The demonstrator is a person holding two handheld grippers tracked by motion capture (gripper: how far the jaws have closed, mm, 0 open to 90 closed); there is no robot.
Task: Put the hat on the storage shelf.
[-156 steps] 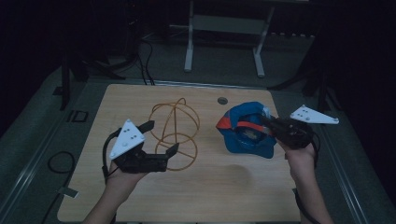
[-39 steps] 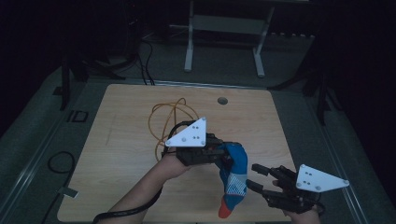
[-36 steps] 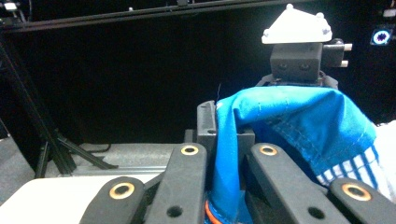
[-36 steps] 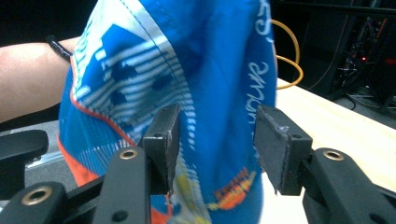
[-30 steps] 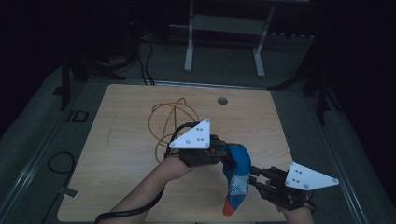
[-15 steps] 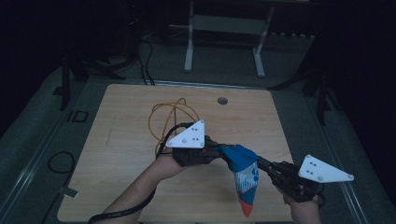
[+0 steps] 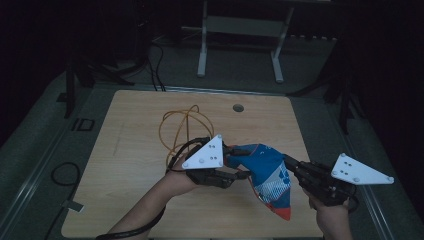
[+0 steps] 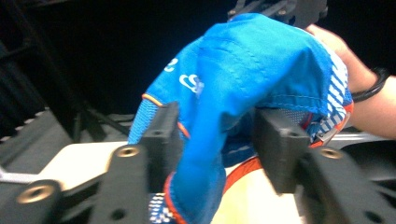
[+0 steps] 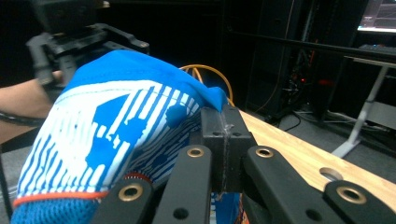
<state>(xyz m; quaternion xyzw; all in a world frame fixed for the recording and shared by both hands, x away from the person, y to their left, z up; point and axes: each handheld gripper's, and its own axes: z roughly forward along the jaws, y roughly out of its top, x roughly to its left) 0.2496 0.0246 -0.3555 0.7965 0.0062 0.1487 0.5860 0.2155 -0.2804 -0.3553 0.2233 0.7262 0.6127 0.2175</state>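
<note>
A blue garment (image 7: 267, 172) with white print and orange trim hangs above the table's front edge, stretched between the two grippers. My left gripper (image 7: 237, 162) points right at its upper end. In the left gripper view the jaws (image 8: 212, 135) stand apart with the cloth (image 8: 233, 70) draped loosely between them; they have just been opening. My right gripper (image 7: 290, 162) comes in from the right. Its pads (image 9: 223, 126) are pressed together on a fold of the cloth (image 9: 116, 121).
An orange wire ball (image 7: 180, 127) sits on the wooden table (image 7: 130, 150) just behind the left hand, and it is also in the right gripper view (image 9: 210, 74). A round hole (image 7: 238, 108) is near the table's far edge. A white stand (image 7: 240, 30) rises beyond the table.
The left jaws have come apart around the cloth. The right gripper has risen and drawn right, so the garment now spreads between the hands instead of hanging straight down.
</note>
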